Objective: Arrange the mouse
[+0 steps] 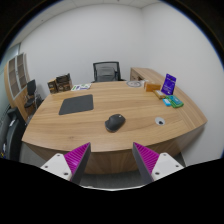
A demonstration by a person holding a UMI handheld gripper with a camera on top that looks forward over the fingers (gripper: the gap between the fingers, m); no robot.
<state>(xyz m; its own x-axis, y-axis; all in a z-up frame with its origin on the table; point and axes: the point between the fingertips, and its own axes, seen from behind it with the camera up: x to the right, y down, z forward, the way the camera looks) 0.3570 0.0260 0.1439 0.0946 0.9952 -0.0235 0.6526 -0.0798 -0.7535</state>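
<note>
A dark mouse lies on the wooden table, ahead of my fingers and to the right of a dark grey mouse mat. My gripper is open and empty, well short of the mouse and above the table's near edge. Its magenta pads stand wide apart with nothing between them.
A small white round object lies right of the mouse. A teal item and a purple stand sit at the table's far right. An office chair stands behind the table, another chair at the left, and shelves by the left wall.
</note>
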